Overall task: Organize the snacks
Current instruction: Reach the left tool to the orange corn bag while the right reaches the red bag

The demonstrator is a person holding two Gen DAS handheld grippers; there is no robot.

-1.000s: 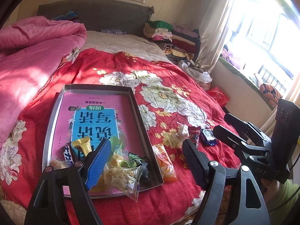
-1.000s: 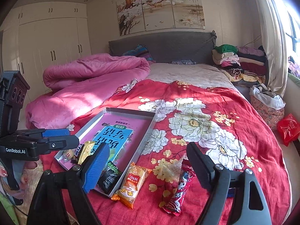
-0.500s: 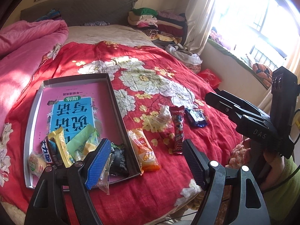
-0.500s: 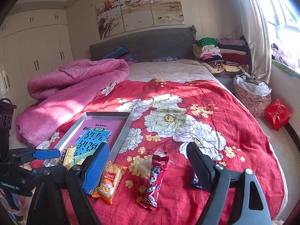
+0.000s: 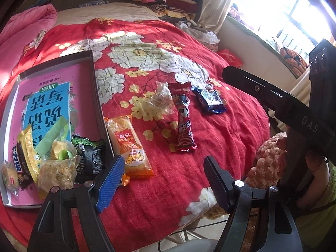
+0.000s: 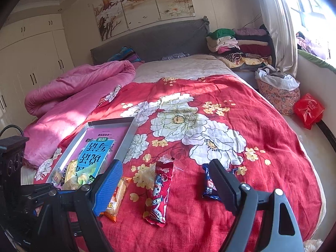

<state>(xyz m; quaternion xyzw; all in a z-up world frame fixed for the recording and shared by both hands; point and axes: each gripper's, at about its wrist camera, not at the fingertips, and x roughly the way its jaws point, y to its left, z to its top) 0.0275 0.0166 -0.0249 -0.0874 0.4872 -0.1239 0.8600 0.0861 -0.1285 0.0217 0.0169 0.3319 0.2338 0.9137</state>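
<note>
A grey tray [image 5: 95,88] with a pink book in it lies on the red flowered bedspread; several snack packets [image 5: 56,159] are piled at its near end. Beside it on the spread lie an orange packet [image 5: 128,147], a clear packet [image 5: 160,100], a long red packet [image 5: 183,117] and a dark blue packet [image 5: 210,100]. My left gripper [image 5: 161,182] is open and empty, above the near bed edge by the orange packet. My right gripper [image 6: 166,187] is open and empty over the red packet [image 6: 160,191], with the blue packet [image 6: 208,187] behind its right finger. The tray [image 6: 126,140] shows at left.
A pink quilt [image 6: 73,96] is bunched along the bed's left side. Folded clothes [image 6: 237,46] are stacked by the headboard. A red bag [image 6: 307,110] and a cloth basket [image 6: 277,90] sit on the floor at right. The bed edge is close below both grippers.
Both grippers have swung right, from over the tray toward the loose packets on the spread. Both stayed open and empty. The snacks have not moved.
</note>
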